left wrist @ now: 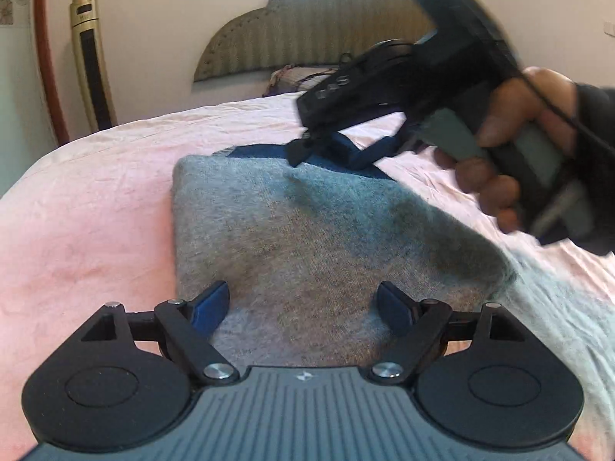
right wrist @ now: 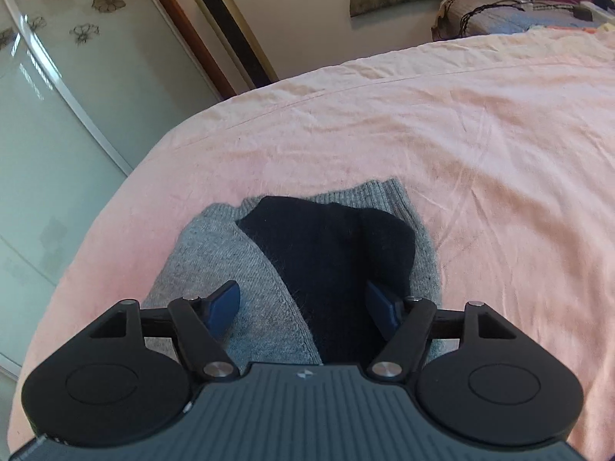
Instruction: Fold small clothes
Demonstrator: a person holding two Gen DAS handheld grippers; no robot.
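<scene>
A small grey knitted garment with a dark navy part at its far end lies folded on the pink bed. My left gripper is open and empty, just above the garment's near edge. My right gripper hovers open over the garment's far navy end. In the right wrist view the right gripper is open above the grey cloth and the navy part, with nothing between its fingers.
The pink bedsheet spreads all around the garment. A padded headboard, a pillow with cables, a gold tower fan and a glass wardrobe door stand beyond the bed.
</scene>
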